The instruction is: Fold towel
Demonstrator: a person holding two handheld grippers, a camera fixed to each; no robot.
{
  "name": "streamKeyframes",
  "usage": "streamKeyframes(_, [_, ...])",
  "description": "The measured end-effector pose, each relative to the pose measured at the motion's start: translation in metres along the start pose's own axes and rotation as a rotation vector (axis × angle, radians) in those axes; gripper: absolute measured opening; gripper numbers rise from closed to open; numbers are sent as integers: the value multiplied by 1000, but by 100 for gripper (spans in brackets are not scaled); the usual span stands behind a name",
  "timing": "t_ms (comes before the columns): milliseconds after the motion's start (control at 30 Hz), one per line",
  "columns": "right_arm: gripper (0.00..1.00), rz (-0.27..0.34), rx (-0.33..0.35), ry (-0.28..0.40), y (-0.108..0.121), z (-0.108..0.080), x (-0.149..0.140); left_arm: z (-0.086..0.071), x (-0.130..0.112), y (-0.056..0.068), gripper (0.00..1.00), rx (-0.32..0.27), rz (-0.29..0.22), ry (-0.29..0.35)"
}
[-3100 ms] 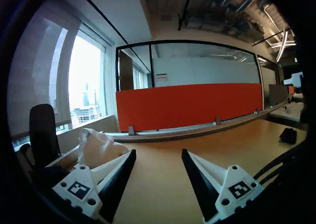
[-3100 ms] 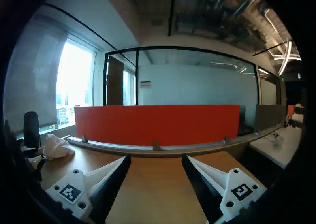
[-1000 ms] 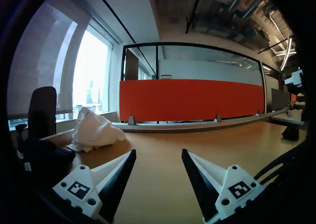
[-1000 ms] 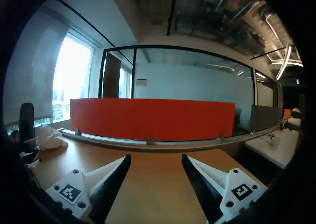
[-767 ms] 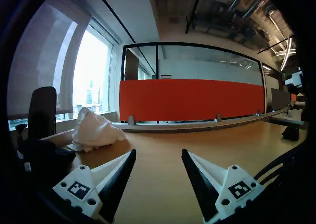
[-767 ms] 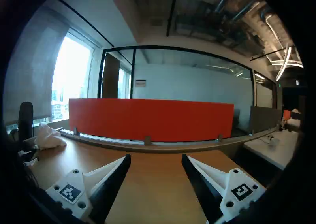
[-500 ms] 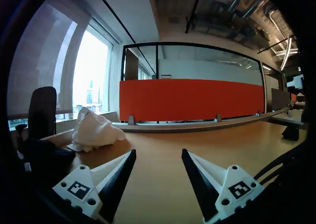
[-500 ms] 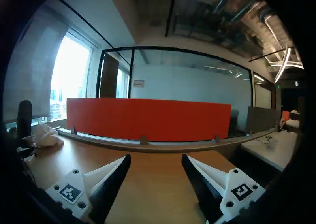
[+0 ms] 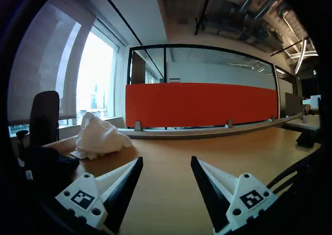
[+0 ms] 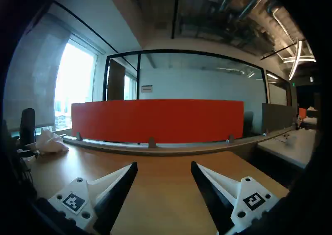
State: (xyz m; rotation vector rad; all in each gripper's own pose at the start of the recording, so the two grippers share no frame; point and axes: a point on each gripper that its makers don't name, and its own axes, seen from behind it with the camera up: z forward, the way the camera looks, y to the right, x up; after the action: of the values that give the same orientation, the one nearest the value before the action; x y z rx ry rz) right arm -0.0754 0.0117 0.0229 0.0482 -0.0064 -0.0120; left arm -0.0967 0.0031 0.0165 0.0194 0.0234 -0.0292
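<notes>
A crumpled white towel (image 9: 98, 137) lies in a heap on the wooden desk (image 9: 174, 152), at the far left near the window. In the right gripper view the same towel (image 10: 49, 143) appears small at the far left edge. My left gripper (image 9: 166, 168) hovers low over the desk, open, with nothing between its fingers; the towel lies ahead and to its left. My right gripper (image 10: 164, 170) is likewise open and empty, low over bare wood, well to the right of the towel.
An orange partition panel (image 9: 201, 104) runs along the desk's far edge. A black chair back (image 9: 45, 119) stands at the left by the window. A small dark object (image 9: 306, 139) sits on the desk at the far right. A white desk (image 10: 296, 148) lies beyond the right side.
The right gripper view has tilted slightly, so the partition sits a little higher and the towel shifted further left. The left gripper has stayed nearly still. Both remain open.
</notes>
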Motion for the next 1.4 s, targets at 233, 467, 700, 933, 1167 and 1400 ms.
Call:
streamKeyframes(233, [100,13,2,4,4,1,-25,0,-1,0,85,0,-1,0])
streamKeyframes(467, [100,40,7,13,3,1,-44,0,-1,0,85,0,-1,0])
streamKeyframes(700, [99,70,10,19,-1,0,-57,0,-2,0,85,0,-1,1])
streamKeyframes(933, [100,37,4,9,-3,-3,-66,0,-1,1,85,0,0,1])
streamKeyframes(1167, [99,30,3,2,-4,-3,-73,1,-1,0,85,0,-1,1])
streamKeyframes(1400, [99,39,5,-1,-5,0,-78,0,-1,1,85,0,0,1])
